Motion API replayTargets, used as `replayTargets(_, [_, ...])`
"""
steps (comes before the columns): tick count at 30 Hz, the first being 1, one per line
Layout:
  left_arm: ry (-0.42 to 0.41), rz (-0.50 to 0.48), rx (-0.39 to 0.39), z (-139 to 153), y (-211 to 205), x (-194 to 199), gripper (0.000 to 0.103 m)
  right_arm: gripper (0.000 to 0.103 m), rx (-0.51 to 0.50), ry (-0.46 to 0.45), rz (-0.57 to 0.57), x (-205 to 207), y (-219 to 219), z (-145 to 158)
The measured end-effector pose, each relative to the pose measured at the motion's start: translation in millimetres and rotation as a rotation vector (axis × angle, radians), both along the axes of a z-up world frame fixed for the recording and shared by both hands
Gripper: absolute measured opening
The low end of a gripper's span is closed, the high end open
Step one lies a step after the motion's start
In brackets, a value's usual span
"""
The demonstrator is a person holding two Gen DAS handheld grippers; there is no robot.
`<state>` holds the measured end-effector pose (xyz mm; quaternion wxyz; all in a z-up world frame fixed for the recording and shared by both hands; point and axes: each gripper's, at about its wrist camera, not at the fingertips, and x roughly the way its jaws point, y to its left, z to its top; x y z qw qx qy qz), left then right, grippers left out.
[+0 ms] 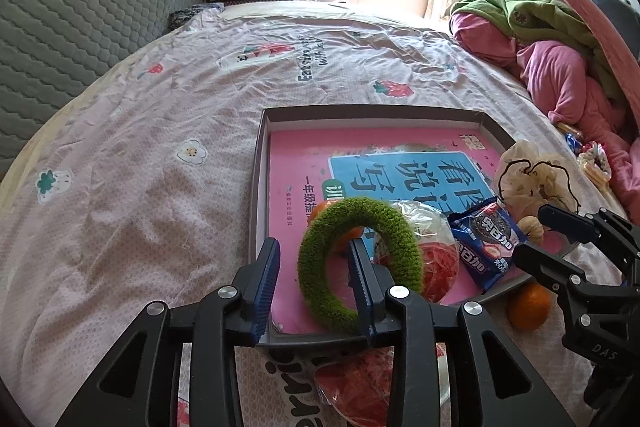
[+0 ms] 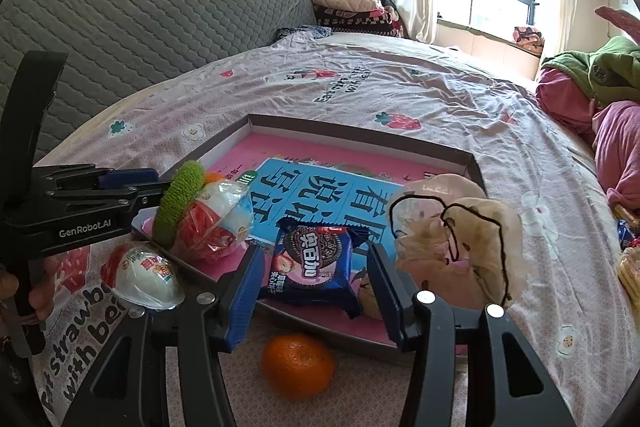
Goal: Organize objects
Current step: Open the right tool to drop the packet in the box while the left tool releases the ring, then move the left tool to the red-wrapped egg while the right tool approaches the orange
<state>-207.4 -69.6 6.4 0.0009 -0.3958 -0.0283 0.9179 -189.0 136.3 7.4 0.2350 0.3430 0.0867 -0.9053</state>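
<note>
Left gripper: black plastic frame, blue ribbed pads; jaws parted, the right pad standing inside the hole of a fuzzy green knitted ring, the left pad outside the ring and apart from it; neither pad visibly presses on it. The ring stands tilted on edge over the near left corner of a shallow cardboard tray, at 12 o'clock of the gripper. Tray floor: glossy pink workbook cover with a blue panel. Resting on it: a crinkled blue biscuit packet at 2 o'clock of the ring; a clear plastic egg-shaped capsule with red filling, touching the ring; a gauzy cream drawstring pouch at the tray's right rim. Right gripper: jaws open, empty, the biscuit packet seen between the pads. Right wrist view alone shows a second capsule, red and white, on the bedsheet at 9 o'clock; it shows whole the dimpled mandarin outside the tray at 6 o'clock; a hand grips the left gripper's handle.
</note>
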Motion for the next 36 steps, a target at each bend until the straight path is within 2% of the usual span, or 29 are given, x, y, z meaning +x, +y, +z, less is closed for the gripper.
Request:
replayTargets(8, [0.023,-0.012,-0.003,11.2,5.5,7.7,0.050,0.057,-0.006,0.024,-0.016,3.5,3.8,5.2])
replayTargets(18, [0.050,-0.007,-0.005,24.2,5.1,20.3,0.055,0.066,-0.036,0.055,-0.056,8.7,18.7,19.6])
replayTargets(28, [0.049,-0.028,-0.002,24.3,16.1,40.2,0.056,0.066,-0.052,0.069,-0.079,24.4,29.7,27.3])
replayTargets(36, [0.033,-0.049,-0.011,13.5,19.4,45.8,0.056,0.066,-0.039,0.077,-0.076,39.3,29.5,27.3])
